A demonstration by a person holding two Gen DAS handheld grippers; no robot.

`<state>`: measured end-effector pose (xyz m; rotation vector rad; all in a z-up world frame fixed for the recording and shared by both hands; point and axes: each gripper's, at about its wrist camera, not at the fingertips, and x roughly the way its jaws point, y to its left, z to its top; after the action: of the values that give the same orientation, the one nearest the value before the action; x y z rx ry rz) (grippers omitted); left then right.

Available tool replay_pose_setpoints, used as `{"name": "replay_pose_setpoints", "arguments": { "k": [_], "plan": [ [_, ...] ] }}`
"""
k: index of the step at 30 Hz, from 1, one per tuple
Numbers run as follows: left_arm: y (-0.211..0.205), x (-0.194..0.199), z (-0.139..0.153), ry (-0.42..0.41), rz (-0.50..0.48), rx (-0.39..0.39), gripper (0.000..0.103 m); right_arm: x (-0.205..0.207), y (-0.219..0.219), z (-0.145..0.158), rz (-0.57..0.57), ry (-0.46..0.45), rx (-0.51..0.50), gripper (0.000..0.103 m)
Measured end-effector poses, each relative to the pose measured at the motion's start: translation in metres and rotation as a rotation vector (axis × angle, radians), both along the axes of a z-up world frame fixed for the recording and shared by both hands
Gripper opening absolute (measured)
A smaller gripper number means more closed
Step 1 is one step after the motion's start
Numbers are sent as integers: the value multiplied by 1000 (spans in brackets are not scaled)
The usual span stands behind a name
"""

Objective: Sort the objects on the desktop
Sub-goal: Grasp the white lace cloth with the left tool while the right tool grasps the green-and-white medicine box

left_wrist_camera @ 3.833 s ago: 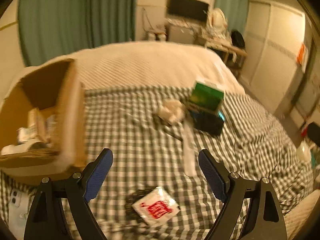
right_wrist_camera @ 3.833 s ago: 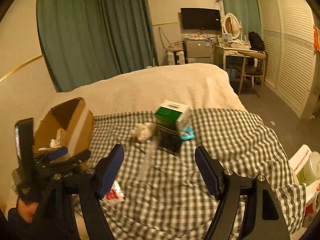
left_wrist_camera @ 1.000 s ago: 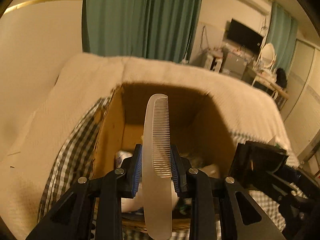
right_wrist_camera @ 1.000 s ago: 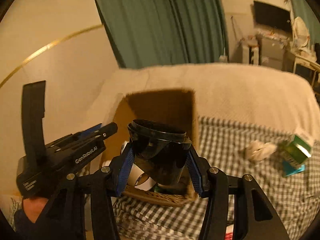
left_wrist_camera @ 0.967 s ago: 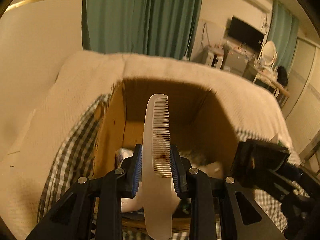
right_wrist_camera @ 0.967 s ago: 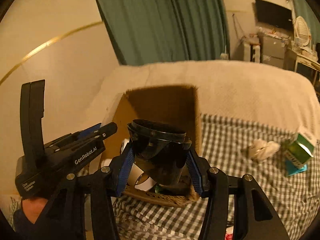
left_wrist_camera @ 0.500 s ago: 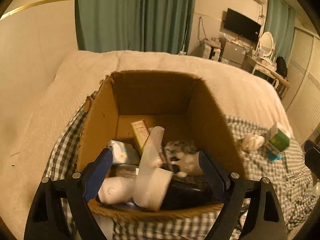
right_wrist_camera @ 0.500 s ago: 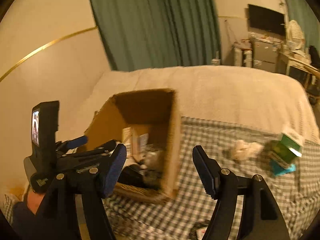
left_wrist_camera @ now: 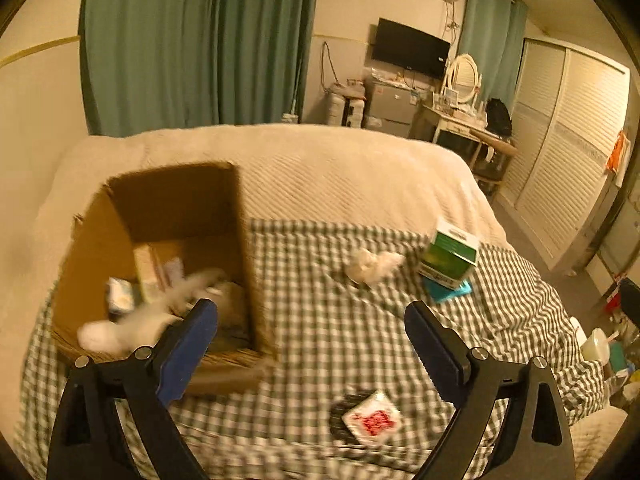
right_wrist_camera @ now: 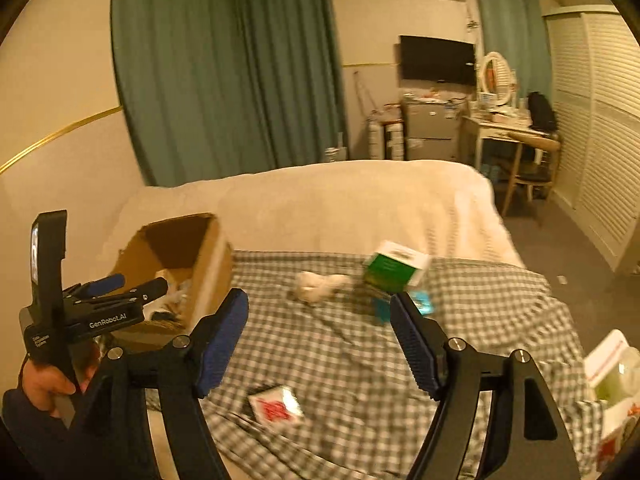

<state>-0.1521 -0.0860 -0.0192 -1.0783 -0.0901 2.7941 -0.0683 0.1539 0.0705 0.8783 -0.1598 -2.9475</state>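
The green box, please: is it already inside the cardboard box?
No, the green box sits on the checked blanket, well right of the cardboard box.

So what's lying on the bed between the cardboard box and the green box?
A crumpled white wad lies on the checked cover, between the cardboard box and the green box, nearer the green one. Both wrist views show it.

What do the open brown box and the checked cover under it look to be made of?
Open brown box: corrugated cardboard, matte, judging by its raw brown walls and ragged rim. Green-and-white checked cover: soft woven fabric, since it creases and drapes; fibre cannot be told.
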Motion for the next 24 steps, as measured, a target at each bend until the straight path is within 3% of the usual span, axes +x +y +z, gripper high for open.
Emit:
{"name": "replay_pose_setpoints", "arguments": {
  "k": [4,9,13,20,24],
  "plan": [
    [29,-7,-23,-43,0,-11,97,17,37,-9,-29,1,-25,73],
    [56,-25,-49,-68,12,-56,97,8,67,-24,-19,-11,4,73],
    [77,-50,-67,-77,33,-69,97,-21,85,-31,47,-32,83,73],
    [103,-111,-102,-102,79,-38,97,-104,100,-49,208,-49,54,78],
    [114,-145,-130,-131,90,-23,97,-145,109,-84,257,-18,58,78]
  ]
}}
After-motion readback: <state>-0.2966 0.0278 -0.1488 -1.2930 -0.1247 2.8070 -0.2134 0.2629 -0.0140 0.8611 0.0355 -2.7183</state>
